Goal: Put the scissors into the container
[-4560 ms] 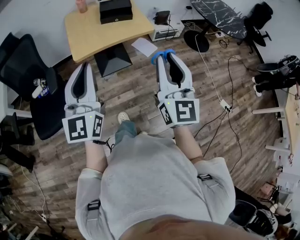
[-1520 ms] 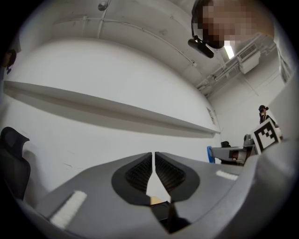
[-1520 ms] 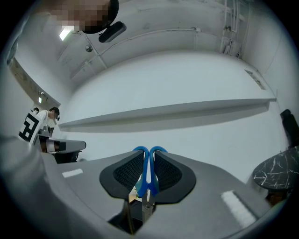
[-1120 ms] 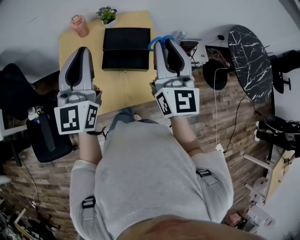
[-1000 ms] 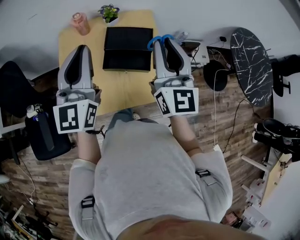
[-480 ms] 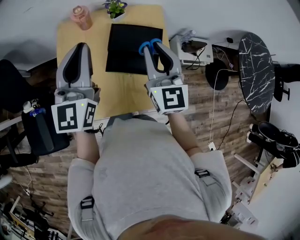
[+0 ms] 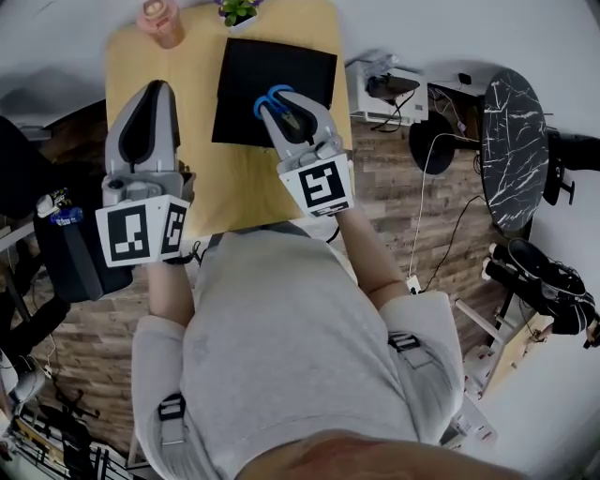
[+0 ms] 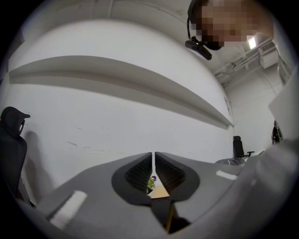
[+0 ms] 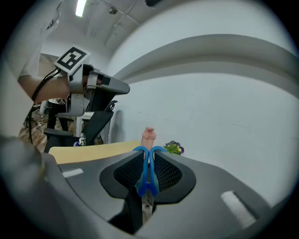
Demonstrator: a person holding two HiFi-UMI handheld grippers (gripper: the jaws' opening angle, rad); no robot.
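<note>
Blue-handled scissors point(image 7: 273, 97) are clamped between the jaws of my right gripper point(image 7: 287, 108), handles pointing forward and the blades hidden inside the jaws. In the right gripper view the scissors point(image 9: 146, 176) stand upright in the shut right gripper point(image 9: 148, 158). The black container point(image 7: 309, 67) lies on the yellow table point(image 7: 192, 75), and the right gripper hovers over its near part. My left gripper point(image 7: 154, 92) is held over the table's left side, its jaws together with nothing between them. The left gripper view shows the left gripper point(image 8: 153, 157) aimed at the white wall.
A pink cup point(image 7: 160, 20) and a small potted plant point(image 7: 238, 9) stand at the table's far edge. A black office chair point(image 7: 66, 253) sits left of the table. A white box point(image 7: 384, 89) and a dark marble round table point(image 7: 512, 145) are to the right, with cables on the wood floor.
The person has stepped up to the table. Over the last second my right gripper has moved left and forward with the scissors, now over the black container. The left gripper stays roughly in place.
</note>
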